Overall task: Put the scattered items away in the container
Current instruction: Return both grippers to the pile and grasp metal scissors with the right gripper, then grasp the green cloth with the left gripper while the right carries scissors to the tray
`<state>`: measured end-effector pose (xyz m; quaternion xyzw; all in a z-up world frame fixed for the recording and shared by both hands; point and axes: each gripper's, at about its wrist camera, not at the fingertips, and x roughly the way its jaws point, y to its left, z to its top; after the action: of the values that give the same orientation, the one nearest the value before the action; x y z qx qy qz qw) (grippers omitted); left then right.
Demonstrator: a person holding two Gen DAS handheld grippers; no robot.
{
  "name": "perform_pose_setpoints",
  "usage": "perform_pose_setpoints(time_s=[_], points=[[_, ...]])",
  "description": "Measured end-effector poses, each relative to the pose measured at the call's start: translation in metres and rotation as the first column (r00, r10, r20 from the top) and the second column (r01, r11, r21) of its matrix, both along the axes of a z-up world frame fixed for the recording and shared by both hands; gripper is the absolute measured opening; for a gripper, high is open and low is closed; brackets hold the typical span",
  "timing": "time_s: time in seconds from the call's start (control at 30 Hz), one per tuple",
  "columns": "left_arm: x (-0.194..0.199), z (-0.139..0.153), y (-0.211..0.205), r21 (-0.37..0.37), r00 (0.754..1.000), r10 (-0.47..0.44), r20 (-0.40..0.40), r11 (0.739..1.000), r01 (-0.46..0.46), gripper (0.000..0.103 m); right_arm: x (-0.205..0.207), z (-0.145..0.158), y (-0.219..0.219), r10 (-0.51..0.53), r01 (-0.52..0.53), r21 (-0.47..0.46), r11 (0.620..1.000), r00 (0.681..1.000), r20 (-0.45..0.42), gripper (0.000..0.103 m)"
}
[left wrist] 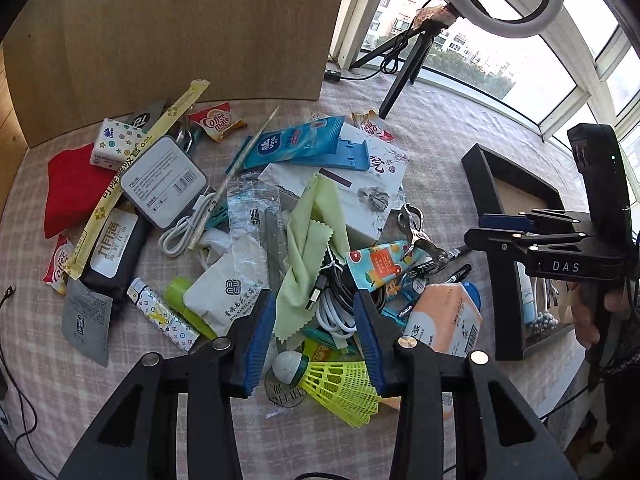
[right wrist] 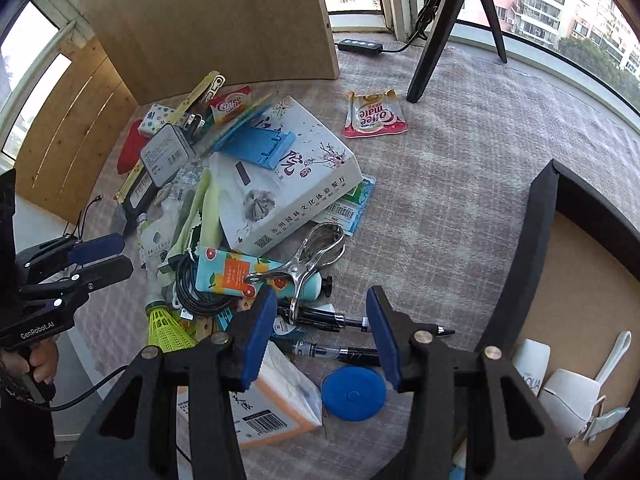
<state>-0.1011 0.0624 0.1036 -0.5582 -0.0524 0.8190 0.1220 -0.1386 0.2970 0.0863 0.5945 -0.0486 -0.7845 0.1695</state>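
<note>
1. Grippers first: the left gripper hangs over the heap with its jaws apart and nothing pinched, a yellow shuttlecock and a green cloth beneath them. The right gripper is likewise unclenched and empty-handed, with two black pens lying below its gap and a blue round disc close by.
2. Just beyond, most of the clutter sits on the tablecloth: a metal clip, a white box, cables, sachets.
3. Off to the right, the black-rimmed container holds only a few white items, so I'd judge the tidying barely begun.
</note>
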Motion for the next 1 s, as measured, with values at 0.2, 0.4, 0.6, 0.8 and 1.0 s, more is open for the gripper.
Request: perform_pose_setpoints(time_s=[0.2, 0.4, 0.6, 0.8, 1.0], points=[[-0.037, -0.013, 0.009, -0.048, 0.999, -0.036, 0.017, 0.998, 0.036, 0.037, -0.021, -0.02, 0.002, -0.053, 0.057, -0.046, 0.997, 0.995, 0.085, 0.046], [-0.055, -0.023, 0.014, -0.078, 0.997, -0.075, 0.035, 0.994, 0.077, 0.037, -0.035, -0.037, 0.004, -0.097, 0.113, -0.092, 0.989, 0.982, 0.159, 0.038], [-0.062, -0.029, 0.015, -0.071, 0.994, -0.096, 0.048, 0.993, 0.1, 0.037, -0.049, -0.054, 0.0, -0.122, 0.156, -0.125, 0.98, 0.962, 0.245, 0.037], [-0.068, -0.033, 0.022, -0.077, 0.991, -0.123, 0.053, 0.989, 0.127, 0.037, -0.051, -0.057, -0.018, -0.101, 0.12, -0.065, 0.991, 0.965, 0.242, 0.037], [-0.073, -0.045, 0.03, -0.108, 0.988, -0.132, 0.084, 0.984, 0.14, 0.037, -0.049, -0.06, -0.026, -0.097, 0.107, -0.03, 0.994, 0.968, 0.233, 0.031]])
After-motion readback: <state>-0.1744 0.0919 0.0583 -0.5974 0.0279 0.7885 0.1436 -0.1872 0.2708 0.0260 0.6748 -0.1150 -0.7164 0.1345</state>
